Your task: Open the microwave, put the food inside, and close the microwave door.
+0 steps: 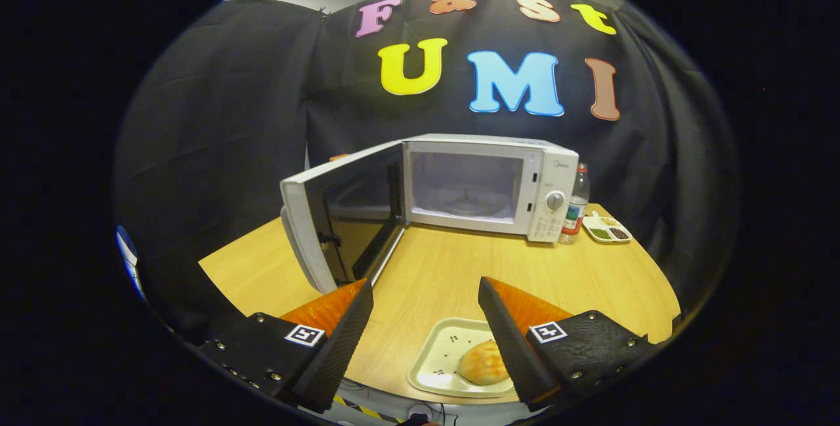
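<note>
While the microwave (489, 186) stands at the far side of the wooden table (446, 275) with its door (341, 216) already swung wide to the left, the gripper (425, 291) hangs above the near edge with its fingers spread apart and nothing between them. A bun (482, 362) lies on a small pale tray (443, 354) just below and between the fingers, tucked against the inner side of the right one. The cooking chamber looks empty, its glass turntable bare, so the step in hand seems to be picking up the food.

To do it well, I would lower the gripper straight over the tray, centre the bun or the tray's rim between the fingers, and close gently; bread squashes easily. Carrying it level matters if the tray goes along. The path to the chamber should keep right of the open door. A bottle (576, 206) and a small dish (607, 229) sit beside the microwave's control panel, well apart from that route.
</note>
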`<move>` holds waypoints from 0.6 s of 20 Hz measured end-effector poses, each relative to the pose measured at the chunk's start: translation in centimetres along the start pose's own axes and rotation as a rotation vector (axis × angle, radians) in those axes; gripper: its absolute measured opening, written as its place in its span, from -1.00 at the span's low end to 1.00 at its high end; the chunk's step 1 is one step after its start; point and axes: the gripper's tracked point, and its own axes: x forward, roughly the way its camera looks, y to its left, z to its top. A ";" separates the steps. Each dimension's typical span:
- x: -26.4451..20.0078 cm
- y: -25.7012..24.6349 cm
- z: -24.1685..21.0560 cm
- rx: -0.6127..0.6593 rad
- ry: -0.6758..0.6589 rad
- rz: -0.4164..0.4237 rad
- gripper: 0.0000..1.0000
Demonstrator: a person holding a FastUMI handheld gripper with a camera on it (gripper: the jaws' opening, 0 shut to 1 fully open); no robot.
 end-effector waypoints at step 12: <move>2.2 -5.9 -7.9 0.014 0.205 -0.093 0.96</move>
